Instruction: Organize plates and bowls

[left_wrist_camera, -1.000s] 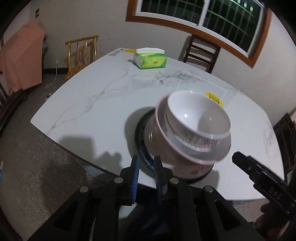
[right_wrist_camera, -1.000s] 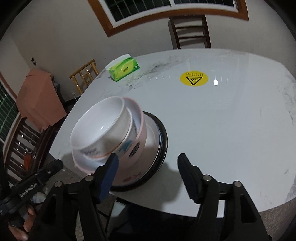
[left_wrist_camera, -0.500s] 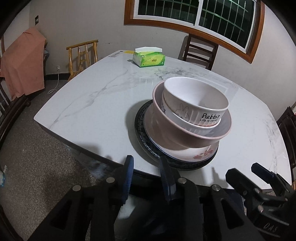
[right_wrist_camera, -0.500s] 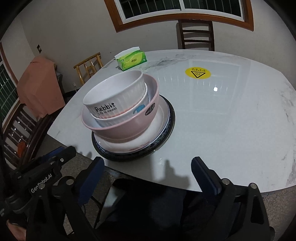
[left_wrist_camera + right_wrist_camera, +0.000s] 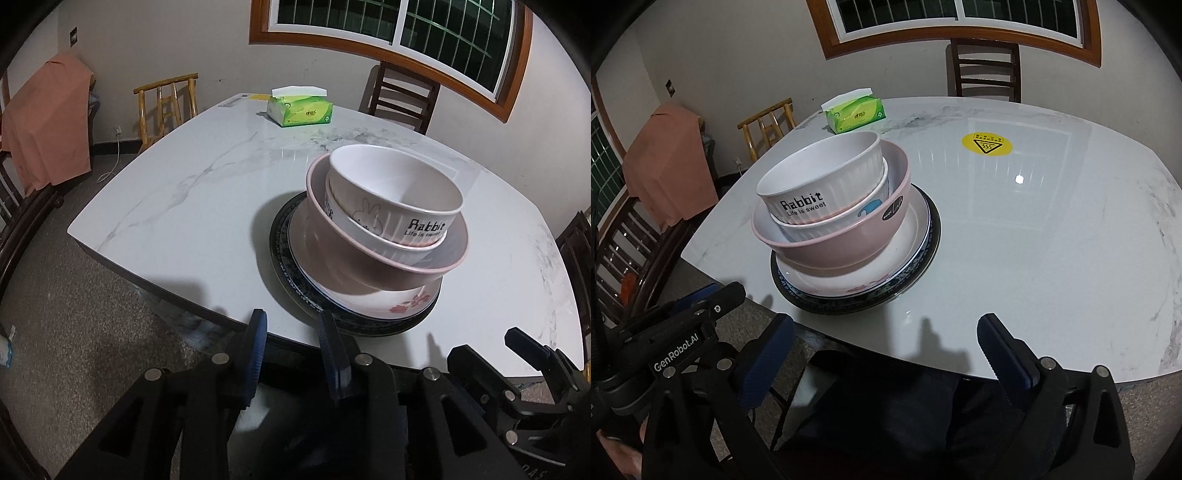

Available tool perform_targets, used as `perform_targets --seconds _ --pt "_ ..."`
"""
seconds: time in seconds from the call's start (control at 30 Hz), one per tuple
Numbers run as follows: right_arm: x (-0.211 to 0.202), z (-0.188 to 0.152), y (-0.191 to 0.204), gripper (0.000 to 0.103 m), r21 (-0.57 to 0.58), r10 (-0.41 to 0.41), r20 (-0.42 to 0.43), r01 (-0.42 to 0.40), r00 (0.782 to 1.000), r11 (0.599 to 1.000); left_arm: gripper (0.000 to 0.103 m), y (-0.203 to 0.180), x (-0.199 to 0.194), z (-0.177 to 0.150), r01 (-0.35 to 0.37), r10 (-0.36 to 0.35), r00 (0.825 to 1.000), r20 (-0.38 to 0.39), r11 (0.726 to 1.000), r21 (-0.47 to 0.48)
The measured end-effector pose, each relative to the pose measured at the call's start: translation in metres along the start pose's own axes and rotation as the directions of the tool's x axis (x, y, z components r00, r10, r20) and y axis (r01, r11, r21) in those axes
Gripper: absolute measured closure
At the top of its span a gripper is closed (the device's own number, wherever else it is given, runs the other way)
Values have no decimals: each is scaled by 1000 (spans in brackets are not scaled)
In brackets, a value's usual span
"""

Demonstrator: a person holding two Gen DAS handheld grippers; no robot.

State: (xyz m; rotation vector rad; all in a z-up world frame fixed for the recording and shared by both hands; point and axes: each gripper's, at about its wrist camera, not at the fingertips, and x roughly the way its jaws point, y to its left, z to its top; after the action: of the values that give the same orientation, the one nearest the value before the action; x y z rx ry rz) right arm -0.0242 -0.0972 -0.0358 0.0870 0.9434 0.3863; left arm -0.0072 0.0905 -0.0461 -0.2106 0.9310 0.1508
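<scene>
bowls and plates stand in one stack near the worktop's (image 5: 166,206) near edge: a white rabbit bowl (image 5: 395,199) on top, nested in another white bowl (image 5: 831,227), which sits tilted inside a wide pink bowl (image 5: 373,266). under the pink bowl lies a white floral plate (image 5: 388,301), and under that a dark-rimmed plate (image 5: 284,258) flat on the marble. the left gripper (image 5: 293,334) hovers just off the worktop's edge in front of the stack, its blue fingers (image 5: 258,332) standing narrowly apart with nothing between them and touching nothing. the right gripper (image 5: 886,345) is also off the near edge, to the right of the stack, its jaws wide and opening further, with only bare worktop between them. far across the worktop a green tissue box (image 5: 301,110) sits near the back edge, and a round yellow warning sticker (image 5: 987,144) lies on the marble well apart from the stack. a wooden chair (image 5: 400,98) stands behind the worktop under the window (image 5: 406,26).
</scene>
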Motion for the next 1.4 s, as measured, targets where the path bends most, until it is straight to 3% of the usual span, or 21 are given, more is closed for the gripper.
perform_targets --seconds 1.4 --pt "6 -8 1 2 5 1 -38 -1 999 1000 74 -8 0 -3 -1 1 1000 -9 1000 20"
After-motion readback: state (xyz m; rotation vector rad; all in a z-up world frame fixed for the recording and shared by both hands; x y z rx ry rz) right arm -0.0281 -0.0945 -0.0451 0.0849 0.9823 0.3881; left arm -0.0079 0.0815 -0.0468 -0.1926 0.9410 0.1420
